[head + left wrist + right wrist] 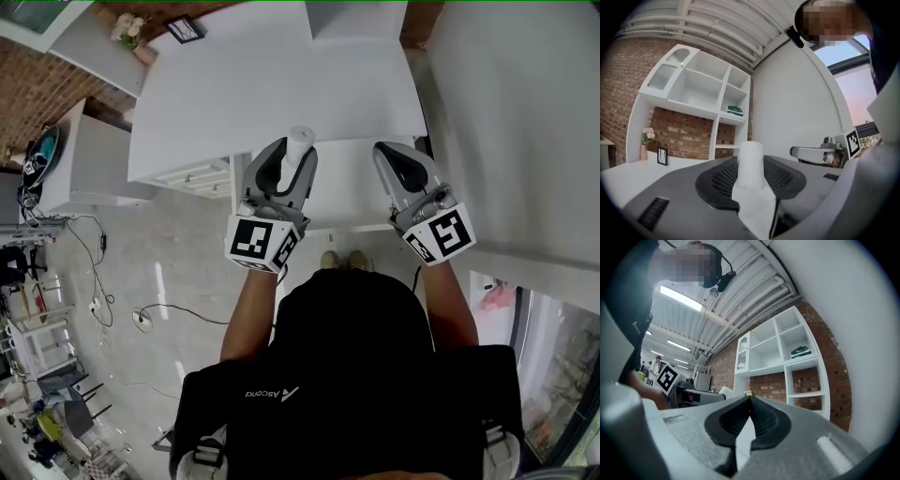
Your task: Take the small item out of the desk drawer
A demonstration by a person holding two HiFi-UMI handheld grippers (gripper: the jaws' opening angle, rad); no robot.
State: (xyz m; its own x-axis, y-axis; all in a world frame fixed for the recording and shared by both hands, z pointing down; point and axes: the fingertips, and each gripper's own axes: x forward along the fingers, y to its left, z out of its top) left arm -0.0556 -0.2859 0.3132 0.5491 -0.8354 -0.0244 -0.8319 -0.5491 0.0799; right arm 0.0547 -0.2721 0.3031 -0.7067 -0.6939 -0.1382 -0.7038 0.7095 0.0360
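Note:
A small white cylinder [301, 141] stands upright between the jaws of my left gripper [293, 161], which is shut on it and held above the white desk [281, 84]. In the left gripper view the white cylinder [751, 161] fills the gap between the dark pads [723, 180]. My right gripper [397, 157] is beside it on the right, shut with nothing in it; its jaws meet at the tip in the right gripper view [750, 398]. A white pulled-out drawer panel [352, 192] lies under both grippers; its inside is hidden.
A drawer front with small knobs [192, 175] shows at the desk's left edge. A picture frame [185, 29] and a flower vase [131, 33] stand at the desk's far left. White shelving [701, 89] hangs on a brick wall. Cables [141, 314] lie on the floor.

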